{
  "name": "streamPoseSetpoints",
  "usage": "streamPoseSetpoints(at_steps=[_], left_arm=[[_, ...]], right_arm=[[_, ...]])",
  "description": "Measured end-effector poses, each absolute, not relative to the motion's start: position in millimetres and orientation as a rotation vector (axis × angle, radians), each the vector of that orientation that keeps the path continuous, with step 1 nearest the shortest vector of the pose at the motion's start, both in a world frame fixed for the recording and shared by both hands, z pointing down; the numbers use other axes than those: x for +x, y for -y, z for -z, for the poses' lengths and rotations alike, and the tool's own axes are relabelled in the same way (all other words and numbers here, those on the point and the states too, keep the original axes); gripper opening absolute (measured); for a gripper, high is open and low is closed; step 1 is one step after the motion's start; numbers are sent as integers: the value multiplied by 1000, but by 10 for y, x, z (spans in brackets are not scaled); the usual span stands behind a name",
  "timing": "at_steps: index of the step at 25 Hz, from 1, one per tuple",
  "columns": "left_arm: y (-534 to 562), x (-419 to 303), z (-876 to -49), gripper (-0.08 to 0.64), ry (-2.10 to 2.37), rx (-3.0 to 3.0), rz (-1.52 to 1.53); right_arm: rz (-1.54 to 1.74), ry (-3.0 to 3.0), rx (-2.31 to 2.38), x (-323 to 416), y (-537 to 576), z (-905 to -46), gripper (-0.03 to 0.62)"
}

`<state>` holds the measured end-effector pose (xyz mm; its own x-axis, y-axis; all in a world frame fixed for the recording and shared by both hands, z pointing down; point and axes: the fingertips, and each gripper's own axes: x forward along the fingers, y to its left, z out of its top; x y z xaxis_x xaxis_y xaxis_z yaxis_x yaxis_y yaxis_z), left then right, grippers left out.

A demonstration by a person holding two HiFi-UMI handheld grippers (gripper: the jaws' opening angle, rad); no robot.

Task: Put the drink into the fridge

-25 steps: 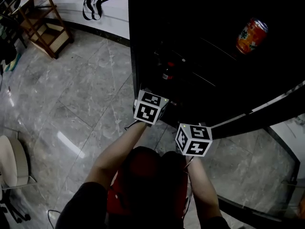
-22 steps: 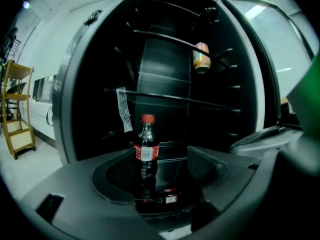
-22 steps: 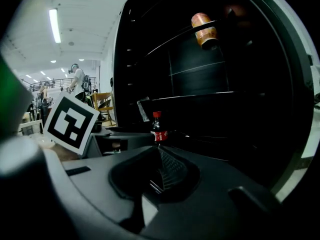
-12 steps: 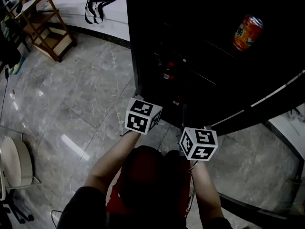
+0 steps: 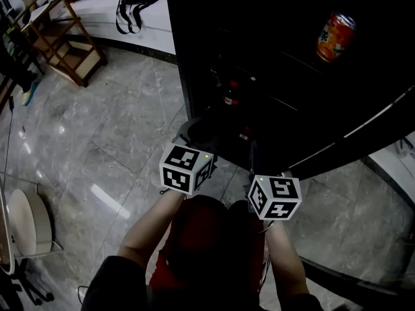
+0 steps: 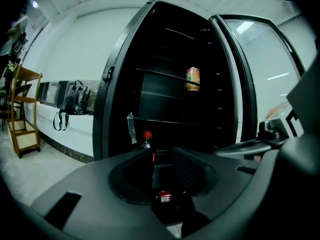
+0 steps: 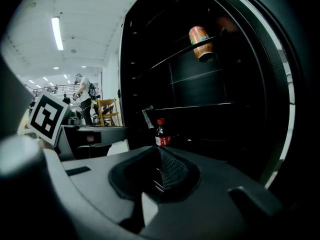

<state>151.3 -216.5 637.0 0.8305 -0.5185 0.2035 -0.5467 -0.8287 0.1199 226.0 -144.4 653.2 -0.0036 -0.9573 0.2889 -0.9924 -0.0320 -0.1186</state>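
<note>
The black fridge (image 5: pixel 279 76) stands open in front of me. An orange drink can (image 5: pixel 336 37) stands upright on an upper shelf, also visible as the can (image 6: pixel 193 79) in the left gripper view. A cola bottle (image 5: pixel 228 96) with a red cap stands on a lower shelf, and a second red-labelled bottle (image 6: pixel 164 197) sits lower down. My left gripper (image 6: pixel 162 159) is just outside the fridge; its jaws are closing with a gap and nothing between them. My right gripper (image 7: pixel 161 156) is beside it, jaws together and empty.
The fridge's glass door (image 5: pixel 382 141) swings out to the right. A wooden shelf rack (image 5: pixel 61 34) and a hanging black bag (image 5: pixel 130 5) are at the far left. A white round seat (image 5: pixel 26 222) stands at the left edge. Grey marble floor (image 5: pixel 110 135) lies left of the fridge.
Both grippers have drawn back from the fridge toward my body, the left one more. The orange can stays on its shelf.
</note>
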Motion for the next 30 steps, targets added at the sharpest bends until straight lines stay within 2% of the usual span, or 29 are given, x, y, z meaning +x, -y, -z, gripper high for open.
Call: streamPoseSetpoints(at_steps=[8,30], left_arm=[[2087,1270,-6184,11,880,2855,-182],[1778,886,-5834,11,873,2799,-93]], right_arm=[[-429,2123,2140,2269,1347,-6401,18],[-352,2282,2098,2169,1130,-5959,18]])
